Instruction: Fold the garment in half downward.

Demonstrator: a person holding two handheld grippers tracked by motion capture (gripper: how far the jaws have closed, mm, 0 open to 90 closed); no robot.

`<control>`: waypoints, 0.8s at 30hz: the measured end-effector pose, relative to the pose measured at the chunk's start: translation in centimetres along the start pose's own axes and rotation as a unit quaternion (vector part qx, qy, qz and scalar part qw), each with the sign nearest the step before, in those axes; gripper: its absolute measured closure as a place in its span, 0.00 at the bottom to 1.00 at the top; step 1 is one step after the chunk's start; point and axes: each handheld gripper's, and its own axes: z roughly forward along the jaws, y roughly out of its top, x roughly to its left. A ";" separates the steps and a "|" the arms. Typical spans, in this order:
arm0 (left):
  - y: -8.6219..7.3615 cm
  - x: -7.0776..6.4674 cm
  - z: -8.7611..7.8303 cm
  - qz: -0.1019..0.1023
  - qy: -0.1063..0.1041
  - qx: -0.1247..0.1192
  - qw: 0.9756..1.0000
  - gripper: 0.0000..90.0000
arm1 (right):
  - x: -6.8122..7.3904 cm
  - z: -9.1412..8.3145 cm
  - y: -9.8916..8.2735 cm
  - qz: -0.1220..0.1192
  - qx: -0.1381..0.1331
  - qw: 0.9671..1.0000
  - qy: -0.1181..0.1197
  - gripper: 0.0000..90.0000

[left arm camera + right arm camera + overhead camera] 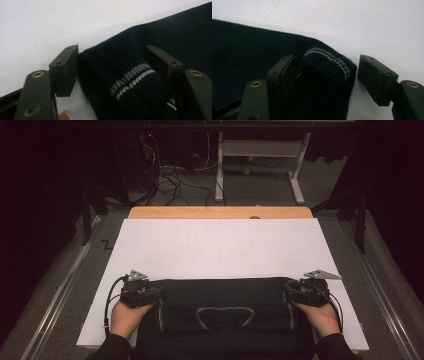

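I count one dark knitted sweater (225, 295) with pale stripes, lying on one white sheet (220, 247) over one wooden table (220, 212). I hold two grippers, the left gripper (150, 292) and the right gripper (295, 292). Behind stands one white frame (260, 150).

The dark sweater (225, 312) runs off the high view's bottom edge, so its near part is cut away. Both forearms are cropped there too. Beyond the white board (220, 247), the room sinks into darkness, with its cables too dim to tell apart.
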 end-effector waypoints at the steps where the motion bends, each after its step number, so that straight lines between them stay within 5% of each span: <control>1: 0.0 0.0 0.0 0.001 -0.003 -0.001 1.000 0.36 | 0.1 0.0 0.0 -0.003 -0.001 1.000 0.002 0.42; 11: -0.2 -0.3 -0.1 0.009 -0.037 -0.006 0.999 0.66 | 0.5 -0.3 -0.2 -0.011 -0.003 0.999 0.044 0.78; 17: -0.2 -0.5 -0.1 0.012 -0.053 -0.012 0.998 0.78 | 0.8 -0.4 -0.3 -0.027 -0.011 0.999 0.040 0.84; 24: 0.1 -0.8 -1.4 0.020 -0.045 -0.067 0.997 0.80 | 0.8 -1.3 -0.1 -0.037 -0.041 0.998 0.019 0.85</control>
